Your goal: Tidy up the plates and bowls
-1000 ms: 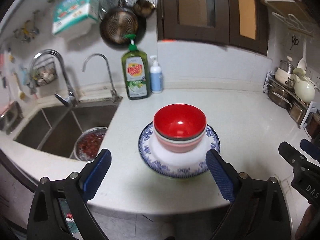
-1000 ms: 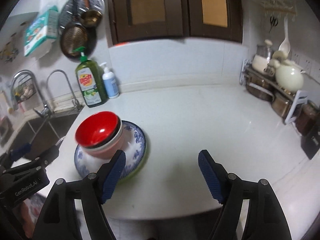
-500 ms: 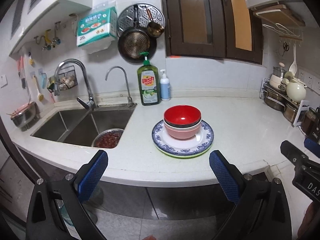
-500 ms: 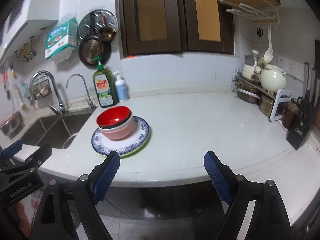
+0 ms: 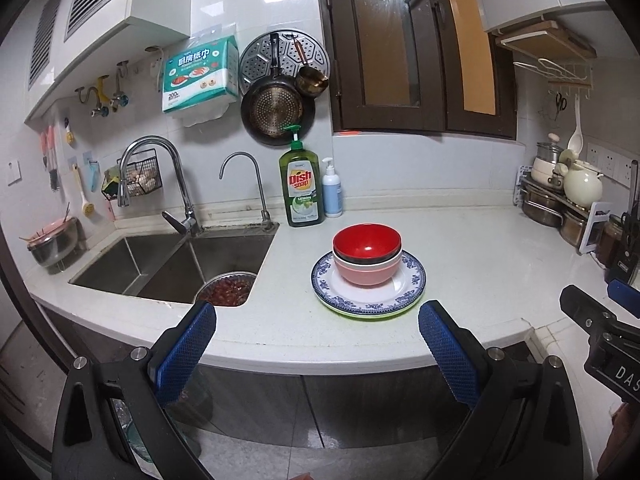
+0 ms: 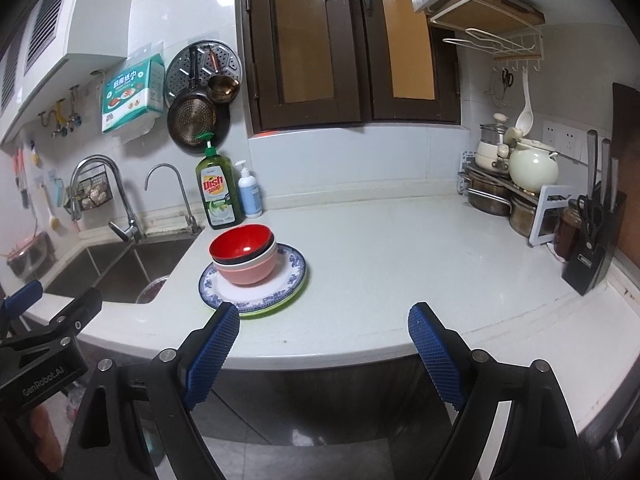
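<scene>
- Both pairs of tongs have been drawn back from the counter (image 5: 480,248) since the earlier frames, so that the stack of dishes is seen farther off and the counter's front edge and the cabinet fronts below it are now in view.
- The left tongs (image 5: 316,344) are held open, with nothing between the blue pads (image 5: 188,344), off the counter's front edge.
- The right tongs (image 6: 320,344) are likewise held open and empty; their jaws have just been opening further, and no thing is seen between them.
- A red bowl (image 5: 367,242) is nested in a pink bowl (image 5: 366,272), and both are set on a blue-patterned plate (image 5: 408,280).
- A green rim is seen under that plate, belonging to a green plate (image 6: 298,292) at the bottom of the stack.
- The stack is placed near the counter's front edge, just right of the sink (image 5: 168,264), and is touched by neither pair of tongs.
- A dish soap bottle (image 5: 301,188) and a small white pump bottle (image 5: 332,192) are stood side by side at the counter's back edge, behind the stack.
- A metal bowl of dark red food (image 5: 228,290) is seen inside the sink's right basin.
- Pots and a pale teapot (image 6: 534,166) are kept on a rack at the counter's far right corner, with a knife block (image 6: 594,240) beside them.
</scene>
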`<state>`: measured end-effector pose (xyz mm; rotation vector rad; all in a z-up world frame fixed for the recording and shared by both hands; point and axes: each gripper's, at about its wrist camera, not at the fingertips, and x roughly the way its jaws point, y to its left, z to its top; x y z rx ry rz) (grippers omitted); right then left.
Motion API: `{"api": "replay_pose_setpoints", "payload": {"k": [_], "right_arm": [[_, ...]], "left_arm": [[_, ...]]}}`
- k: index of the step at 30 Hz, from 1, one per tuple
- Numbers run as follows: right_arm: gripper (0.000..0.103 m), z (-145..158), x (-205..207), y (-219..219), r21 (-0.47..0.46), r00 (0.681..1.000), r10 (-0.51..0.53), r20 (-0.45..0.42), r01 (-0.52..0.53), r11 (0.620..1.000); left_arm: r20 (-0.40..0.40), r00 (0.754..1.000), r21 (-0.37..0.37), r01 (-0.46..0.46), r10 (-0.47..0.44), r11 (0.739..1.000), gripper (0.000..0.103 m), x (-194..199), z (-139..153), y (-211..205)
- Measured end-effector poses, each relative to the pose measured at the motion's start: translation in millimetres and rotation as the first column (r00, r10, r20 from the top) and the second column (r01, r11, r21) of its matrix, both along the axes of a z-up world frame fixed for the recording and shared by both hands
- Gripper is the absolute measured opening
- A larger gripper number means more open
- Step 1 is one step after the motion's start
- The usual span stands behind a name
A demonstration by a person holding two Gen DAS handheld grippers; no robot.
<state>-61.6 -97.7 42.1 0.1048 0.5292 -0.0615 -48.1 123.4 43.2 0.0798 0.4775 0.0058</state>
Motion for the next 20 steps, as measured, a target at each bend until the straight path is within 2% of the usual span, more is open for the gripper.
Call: {"api": "replay_pose_setpoints", "payload": {"k": [20], "right_arm": [[0.087, 6, -14, 10, -0.021, 1.000, 0.010, 0.020, -0.009, 1.000]], "left_arm": [[0.017, 1.000, -0.011, -0.025, 0.025, 1.000, 0.103, -14, 1, 4]]}}
